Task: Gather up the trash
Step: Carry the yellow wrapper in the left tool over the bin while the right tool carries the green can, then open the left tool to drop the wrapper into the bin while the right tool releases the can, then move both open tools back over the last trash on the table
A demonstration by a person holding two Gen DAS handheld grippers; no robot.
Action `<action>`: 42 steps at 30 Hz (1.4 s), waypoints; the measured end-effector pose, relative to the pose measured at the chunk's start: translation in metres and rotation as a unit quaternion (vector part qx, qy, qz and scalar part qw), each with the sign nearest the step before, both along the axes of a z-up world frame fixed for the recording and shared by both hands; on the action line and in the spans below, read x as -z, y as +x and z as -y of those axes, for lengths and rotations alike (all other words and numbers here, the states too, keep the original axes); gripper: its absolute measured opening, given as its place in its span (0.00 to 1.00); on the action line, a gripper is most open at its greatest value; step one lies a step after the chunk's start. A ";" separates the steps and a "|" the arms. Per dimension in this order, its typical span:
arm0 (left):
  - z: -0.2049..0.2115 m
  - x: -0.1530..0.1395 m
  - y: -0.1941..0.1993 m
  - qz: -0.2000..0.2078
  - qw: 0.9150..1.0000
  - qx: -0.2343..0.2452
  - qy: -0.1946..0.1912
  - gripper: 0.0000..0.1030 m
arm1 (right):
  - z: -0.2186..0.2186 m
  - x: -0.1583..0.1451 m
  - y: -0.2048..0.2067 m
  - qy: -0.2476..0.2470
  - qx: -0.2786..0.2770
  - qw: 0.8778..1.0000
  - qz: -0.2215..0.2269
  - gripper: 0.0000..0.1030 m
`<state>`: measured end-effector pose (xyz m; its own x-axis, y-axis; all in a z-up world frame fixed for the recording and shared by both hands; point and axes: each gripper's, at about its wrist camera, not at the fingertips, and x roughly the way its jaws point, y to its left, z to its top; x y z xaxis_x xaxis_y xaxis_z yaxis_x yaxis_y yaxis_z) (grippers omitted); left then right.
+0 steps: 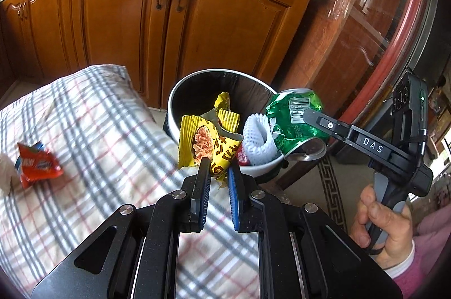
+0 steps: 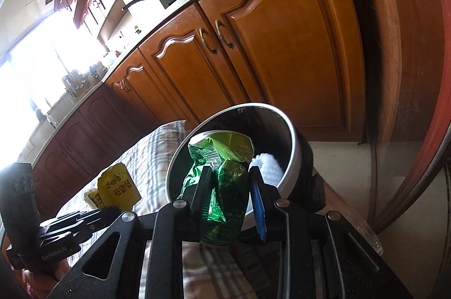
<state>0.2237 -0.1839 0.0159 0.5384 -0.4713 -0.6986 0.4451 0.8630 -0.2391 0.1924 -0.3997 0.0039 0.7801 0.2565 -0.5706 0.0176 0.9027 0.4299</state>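
My left gripper point(image 1: 218, 169) is shut on a torn yellow snack wrapper point(image 1: 208, 141) and holds it at the near rim of the round white trash bin point(image 1: 180, 90). My right gripper point(image 2: 229, 176) is shut on a crushed green can point(image 2: 222, 186) and holds it over the bin point(image 2: 290, 141); the can shows in the left wrist view point(image 1: 296, 118) at the bin's right rim. White foam netting point(image 1: 256, 138) and a red scrap lie inside the bin. An orange-red snack packet point(image 1: 38, 165) lies on the plaid cloth at the left.
The plaid cloth point(image 1: 98, 129) covers the surface beside the bin. Wooden kitchen cabinets point(image 1: 169, 25) stand behind the bin. A red-framed glass door point(image 1: 380, 31) stands on the right. A patterned floor edge point(image 1: 332, 186) lies below the right hand.
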 end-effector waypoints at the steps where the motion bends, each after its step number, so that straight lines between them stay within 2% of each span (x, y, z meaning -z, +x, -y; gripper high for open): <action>1: 0.003 0.000 0.003 -0.001 1.000 0.001 0.001 0.11 | 0.002 0.000 0.001 -0.002 0.001 1.000 0.000 0.26; 22: 0.052 0.014 0.054 -0.031 0.999 0.018 0.034 0.11 | 0.010 0.009 0.044 -0.036 -0.004 0.999 -0.023 0.26; 27: 0.061 0.015 0.062 -0.033 0.999 0.016 0.036 0.14 | 0.010 0.014 0.053 -0.042 -0.008 0.999 -0.034 0.26; 28: 0.063 0.015 0.063 -0.033 0.999 0.016 0.037 0.19 | 0.010 0.015 0.055 -0.043 -0.008 0.998 -0.036 0.27; 29: 0.062 0.016 0.063 -0.034 0.999 0.016 0.038 0.28 | 0.011 0.016 0.057 -0.042 -0.008 0.998 -0.038 0.29; 30: 0.062 0.016 0.062 -0.032 0.999 0.014 0.040 0.32 | 0.012 0.016 0.059 -0.038 -0.010 0.998 -0.039 0.30; 32: 0.062 0.016 0.061 -0.029 0.999 0.012 0.041 0.37 | 0.014 0.017 0.060 -0.032 -0.009 0.999 -0.040 0.33; 33: 0.061 0.016 0.060 -0.029 0.999 0.011 0.041 0.39 | 0.015 0.017 0.060 -0.030 -0.008 0.999 -0.039 0.38; 35: 0.055 0.017 0.059 -0.030 0.999 0.006 0.037 0.48 | 0.015 0.017 0.058 -0.023 -0.007 0.999 -0.036 0.46; 38: 0.045 0.019 0.053 -0.030 0.999 -0.001 0.029 0.49 | 0.015 0.016 0.054 -0.016 -0.008 0.999 -0.031 0.55; 42: 0.030 0.019 0.042 -0.027 0.999 -0.013 0.021 0.50 | 0.013 0.011 0.044 -0.008 -0.008 1.000 -0.020 0.73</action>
